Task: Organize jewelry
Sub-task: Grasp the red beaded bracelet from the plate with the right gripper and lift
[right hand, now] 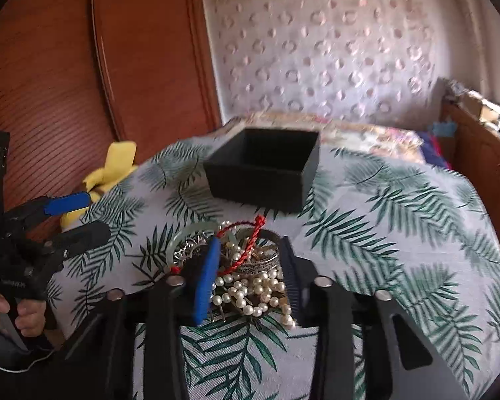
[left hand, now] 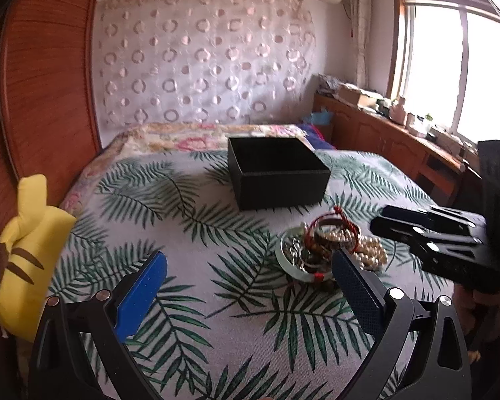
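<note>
At nine o'clock our left gripper [left hand: 250, 276] hangs with jaws wide apart and empty. At centre, one pale dish [left hand: 285, 260] on the bed [left hand: 196, 233] holds one tangled jewelry pile [right hand: 250, 273], with one black box [right hand: 266, 173] at twelve o'clock. Our right gripper [right hand: 250, 276] has jaws partly closed around pearls and red cord [right hand: 250, 243]; firm clamping we cannot tell. Lifting may drag the whole tangle.
</note>
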Motion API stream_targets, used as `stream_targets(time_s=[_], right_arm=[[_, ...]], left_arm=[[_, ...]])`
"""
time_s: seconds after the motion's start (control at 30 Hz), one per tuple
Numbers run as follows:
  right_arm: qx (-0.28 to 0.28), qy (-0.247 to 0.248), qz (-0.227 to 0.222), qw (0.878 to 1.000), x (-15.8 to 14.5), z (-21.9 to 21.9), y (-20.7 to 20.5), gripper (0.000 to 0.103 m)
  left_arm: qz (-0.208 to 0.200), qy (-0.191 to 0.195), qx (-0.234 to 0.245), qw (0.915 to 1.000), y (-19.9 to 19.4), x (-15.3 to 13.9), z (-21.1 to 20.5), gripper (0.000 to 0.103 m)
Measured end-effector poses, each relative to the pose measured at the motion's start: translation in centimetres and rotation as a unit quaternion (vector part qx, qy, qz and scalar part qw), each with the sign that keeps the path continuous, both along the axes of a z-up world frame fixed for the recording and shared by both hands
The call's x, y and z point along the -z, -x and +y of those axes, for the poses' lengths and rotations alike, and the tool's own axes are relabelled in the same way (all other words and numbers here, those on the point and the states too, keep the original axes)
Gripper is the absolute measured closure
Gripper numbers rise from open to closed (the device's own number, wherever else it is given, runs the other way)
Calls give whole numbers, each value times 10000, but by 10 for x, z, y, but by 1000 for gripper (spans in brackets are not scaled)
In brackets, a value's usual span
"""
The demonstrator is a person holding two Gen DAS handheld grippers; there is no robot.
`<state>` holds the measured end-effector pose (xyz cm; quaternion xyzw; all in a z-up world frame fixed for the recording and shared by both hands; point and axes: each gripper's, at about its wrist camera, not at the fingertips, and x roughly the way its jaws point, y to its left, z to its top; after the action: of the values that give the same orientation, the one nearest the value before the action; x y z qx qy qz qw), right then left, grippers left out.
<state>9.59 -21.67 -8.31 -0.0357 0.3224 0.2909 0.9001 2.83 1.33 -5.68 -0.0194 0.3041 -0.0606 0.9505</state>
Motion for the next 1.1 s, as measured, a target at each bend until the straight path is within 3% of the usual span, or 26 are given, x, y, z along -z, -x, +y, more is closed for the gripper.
stream_targets(time_s=[0.13,0.5,0.6,0.93,1.1], right_arm=[[-153,-60,300,9994,4,4,-16,75],[-274,74,825,9962,17,17,-53,76],[-320,180,848,9957,20,23,-57,93],[-428,-198,328,9983,-19,0,-34,94],[-293,-138,-2,9995,-37,-19,-17,94]], left_arm=[[174,-1,84,9998,-5,11,1,8],[537,91,374,9978,-17,31,0,8],[622,92,454,9970,-19,35,-2,8],[875,-40,822,9928,-31,37,-20,8],[1046,-254,984,9893,-44,39,-30,8]])
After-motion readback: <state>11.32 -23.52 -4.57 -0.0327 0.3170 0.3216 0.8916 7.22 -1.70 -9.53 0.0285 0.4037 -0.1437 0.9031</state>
